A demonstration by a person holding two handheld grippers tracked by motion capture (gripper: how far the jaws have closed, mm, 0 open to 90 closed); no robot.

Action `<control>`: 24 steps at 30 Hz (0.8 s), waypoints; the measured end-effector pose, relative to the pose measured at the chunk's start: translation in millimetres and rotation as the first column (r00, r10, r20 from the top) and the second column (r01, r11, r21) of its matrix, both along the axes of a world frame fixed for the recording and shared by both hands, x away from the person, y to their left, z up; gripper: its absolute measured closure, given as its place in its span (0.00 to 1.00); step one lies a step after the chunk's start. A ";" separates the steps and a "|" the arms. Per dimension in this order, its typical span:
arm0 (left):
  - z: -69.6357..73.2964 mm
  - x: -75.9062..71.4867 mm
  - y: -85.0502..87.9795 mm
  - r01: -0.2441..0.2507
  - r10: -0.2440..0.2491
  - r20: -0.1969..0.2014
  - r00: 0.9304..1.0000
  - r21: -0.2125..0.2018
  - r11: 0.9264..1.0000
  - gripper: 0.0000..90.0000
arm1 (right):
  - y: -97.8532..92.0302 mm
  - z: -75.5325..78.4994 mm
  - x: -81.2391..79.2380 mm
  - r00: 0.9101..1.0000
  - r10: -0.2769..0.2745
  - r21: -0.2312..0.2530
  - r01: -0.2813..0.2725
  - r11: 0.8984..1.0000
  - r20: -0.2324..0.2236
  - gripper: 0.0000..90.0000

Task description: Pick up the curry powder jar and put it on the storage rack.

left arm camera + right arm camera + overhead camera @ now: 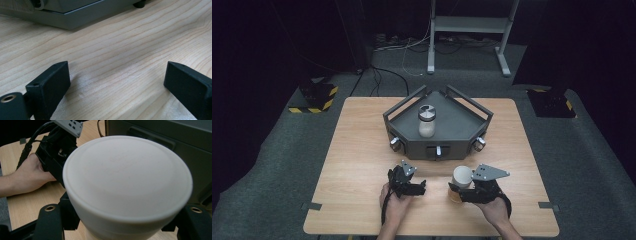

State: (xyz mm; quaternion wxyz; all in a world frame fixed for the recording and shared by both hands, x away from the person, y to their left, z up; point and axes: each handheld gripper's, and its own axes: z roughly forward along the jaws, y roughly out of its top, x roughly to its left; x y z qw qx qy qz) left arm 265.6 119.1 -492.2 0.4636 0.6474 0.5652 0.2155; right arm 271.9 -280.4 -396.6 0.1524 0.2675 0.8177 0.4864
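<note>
A jar with a wide white lid and an amber body leans tilted near the table's front edge. My right gripper is shut on it below the lid. To its left my left gripper rests low over the wood, its jaws wide open with only bare table between them. A second jar, clear glass with pale contents, stands upright inside the grey angular tray at the table's middle back.
The grey tray's front wall carries metal knobs and lies just ahead of both grippers. The person's left hand holds the left gripper close beside the held jar. Bare wood stretches left of the tray. Cables lie on the floor behind.
</note>
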 end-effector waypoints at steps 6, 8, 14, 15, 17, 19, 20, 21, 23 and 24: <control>0.0 0.0 -0.1 0.000 0.000 0.000 1.000 0.001 1.000 0.08 | -1.6 9.3 4.3 1.000 -0.008 0.004 0.008 1.000 0.008 0.39; 0.0 0.0 -0.1 0.000 0.000 0.000 1.000 0.001 1.000 0.08 | -2.2 14.3 7.0 1.000 -0.010 0.009 0.010 1.000 0.010 0.39; 0.0 0.0 -0.3 -0.001 0.001 0.000 1.000 0.001 1.000 0.08 | -0.6 25.4 10.7 1.000 -0.010 -0.003 0.010 1.000 0.025 0.39; 0.0 0.0 -0.2 -0.001 0.001 0.000 1.000 0.001 1.000 0.08 | -0.6 29.2 12.9 1.000 -0.011 -0.003 0.011 1.000 0.027 0.39; 0.0 -0.1 -0.4 -0.001 0.001 0.000 1.000 0.003 1.000 0.08 | -0.9 31.7 14.6 1.000 -0.013 -0.003 0.013 1.000 0.027 0.39; -0.1 -0.1 -0.4 -0.002 0.002 0.001 1.000 0.002 1.000 0.08 | -1.1 35.1 16.7 0.999 -0.014 -0.003 0.014 1.000 0.031 0.39; 0.0 -0.1 -0.4 -0.001 0.001 0.000 1.000 0.002 1.000 0.08 | -1.1 36.4 17.3 0.999 -0.015 -0.003 0.015 1.000 0.032 0.39; 0.0 -0.1 -0.3 -0.001 0.001 0.000 1.000 0.002 1.000 0.08 | -1.2 38.1 18.3 0.999 -0.017 -0.003 0.017 1.000 0.033 0.39; 0.0 -0.1 -0.3 -0.001 0.001 0.000 1.000 0.002 1.000 0.08 | -1.9 41.5 20.6 0.999 -0.020 0.001 0.020 1.000 0.035 0.39; 0.1 -0.1 -0.2 -0.001 0.001 0.000 1.000 0.002 1.000 0.08 | -2.2 42.9 21.6 0.999 -0.021 0.002 0.021 1.000 0.036 0.39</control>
